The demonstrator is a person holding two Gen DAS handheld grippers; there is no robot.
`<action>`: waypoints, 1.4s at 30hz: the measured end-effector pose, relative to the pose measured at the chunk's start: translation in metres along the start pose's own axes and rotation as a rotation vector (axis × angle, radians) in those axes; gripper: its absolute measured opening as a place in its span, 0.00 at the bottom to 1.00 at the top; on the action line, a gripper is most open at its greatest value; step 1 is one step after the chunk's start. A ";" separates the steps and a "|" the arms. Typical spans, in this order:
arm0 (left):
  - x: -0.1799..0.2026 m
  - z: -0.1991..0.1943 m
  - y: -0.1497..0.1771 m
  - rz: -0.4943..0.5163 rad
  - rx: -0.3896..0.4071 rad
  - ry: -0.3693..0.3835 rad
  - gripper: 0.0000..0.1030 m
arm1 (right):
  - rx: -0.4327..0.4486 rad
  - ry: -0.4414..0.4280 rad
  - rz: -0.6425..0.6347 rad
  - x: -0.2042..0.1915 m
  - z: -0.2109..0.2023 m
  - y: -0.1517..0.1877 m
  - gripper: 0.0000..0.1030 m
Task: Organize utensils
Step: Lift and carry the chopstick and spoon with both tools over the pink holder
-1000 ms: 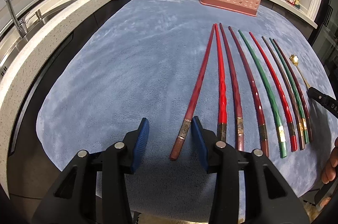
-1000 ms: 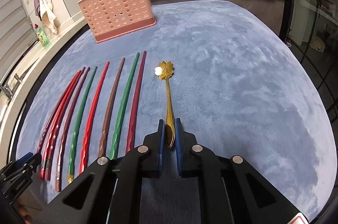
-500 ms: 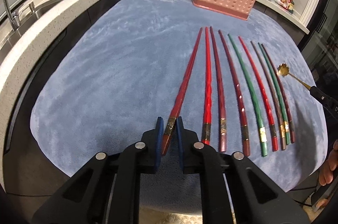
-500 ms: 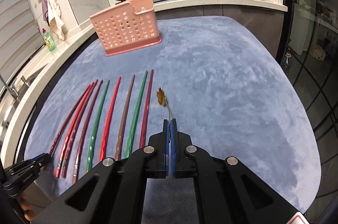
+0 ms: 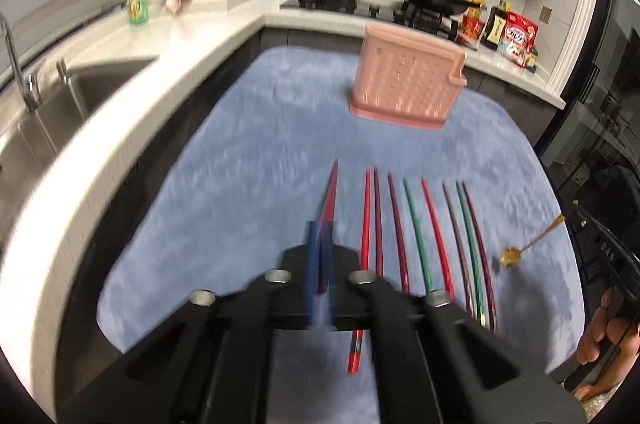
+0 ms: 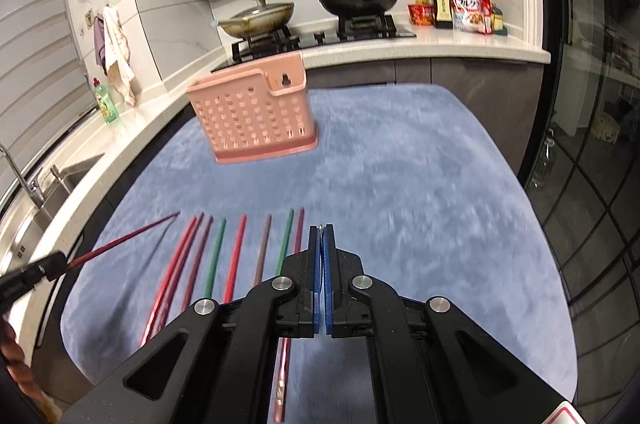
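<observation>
left tongs (image 5: 320, 236) clamped, right tongs (image 6: 322, 240) clamped

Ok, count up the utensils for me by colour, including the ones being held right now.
Red or maroon chopsticks: 6
Green chopsticks: 2
Brown chopstick: 1
Gold spoon: 1
Total: 10

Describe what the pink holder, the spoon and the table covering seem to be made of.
Pink holder: apparently moulded plastic, matte, with rows of punched holes. Spoon: looks like gold-toned metal, shiny, thin-handled; blur hides detail. Table covering: seems a soft blue plush fabric, mottled nap with brushed streaks.
</observation>
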State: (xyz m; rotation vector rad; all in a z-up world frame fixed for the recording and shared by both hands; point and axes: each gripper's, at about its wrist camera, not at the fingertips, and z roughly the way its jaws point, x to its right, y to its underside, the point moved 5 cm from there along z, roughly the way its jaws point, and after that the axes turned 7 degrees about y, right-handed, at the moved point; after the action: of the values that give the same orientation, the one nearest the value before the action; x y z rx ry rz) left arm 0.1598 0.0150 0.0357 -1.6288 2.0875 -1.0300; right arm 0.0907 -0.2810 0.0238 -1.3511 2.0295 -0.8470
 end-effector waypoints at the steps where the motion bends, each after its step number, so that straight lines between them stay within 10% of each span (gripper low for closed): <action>1: 0.001 -0.001 -0.011 0.010 0.015 -0.006 0.00 | 0.010 -0.005 0.001 0.000 0.000 -0.006 0.02; 10: -0.006 0.000 -0.056 0.015 0.063 -0.004 0.02 | 0.059 -0.023 0.013 -0.004 0.001 -0.038 0.02; 21: -0.036 0.036 0.067 -0.042 -0.148 0.038 0.37 | 0.056 -0.037 0.027 -0.008 -0.018 -0.026 0.02; 42: -0.035 0.054 0.099 -0.070 -0.209 0.071 0.08 | 0.066 -0.014 0.004 -0.016 -0.035 -0.018 0.02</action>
State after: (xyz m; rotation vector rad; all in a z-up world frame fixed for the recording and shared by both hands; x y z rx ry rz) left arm 0.1335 0.0385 -0.0767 -1.7987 2.2653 -0.9303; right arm 0.0814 -0.2645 0.0619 -1.3132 1.9756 -0.8919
